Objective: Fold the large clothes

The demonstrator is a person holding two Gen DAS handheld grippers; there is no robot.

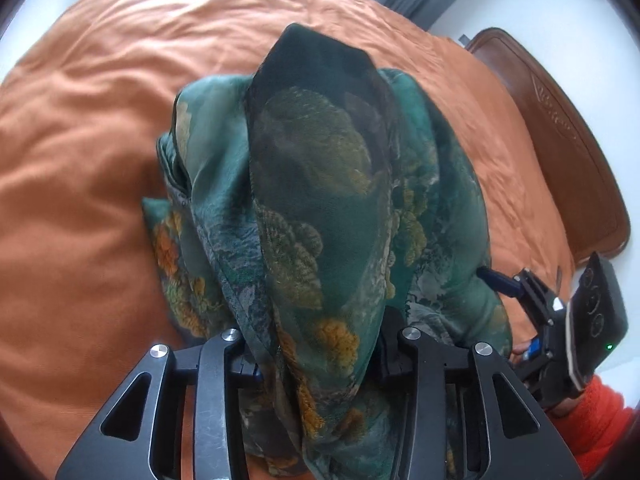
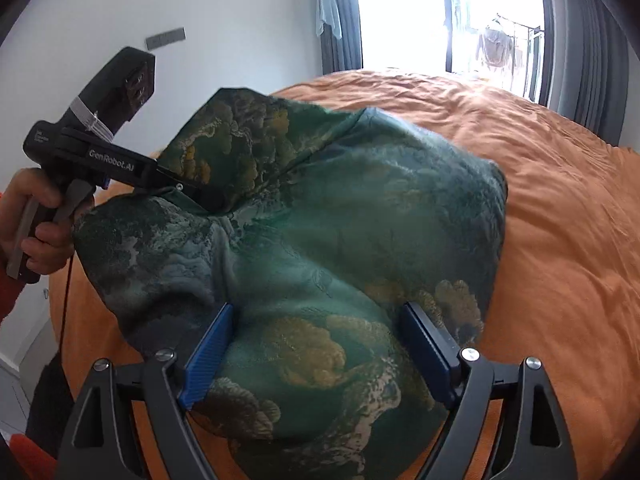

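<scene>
A large dark-green garment [image 2: 360, 220] with yellow floral print lies bunched on the orange bed cover [image 2: 560, 240]. My right gripper [image 2: 318, 312] is open, its blue pads [image 2: 210, 352] standing wide to either side of a fold of the garment without pressing it. My left gripper [image 2: 200, 194] reaches in from the left, and the cloth puckers and gathers around its buried tips. In the left wrist view the garment [image 1: 320, 200] drapes over the left gripper [image 1: 316, 340] and hides its fingers. The right gripper [image 1: 500, 284] shows at the garment's right edge.
The orange bed cover [image 1: 80, 160] spreads wide on all sides of the garment. A brown wooden headboard [image 1: 560, 140] runs along the right. A bright window with grey curtains [image 2: 480, 20] lies beyond the bed. A hand [image 2: 36, 216] holds the left gripper's handle.
</scene>
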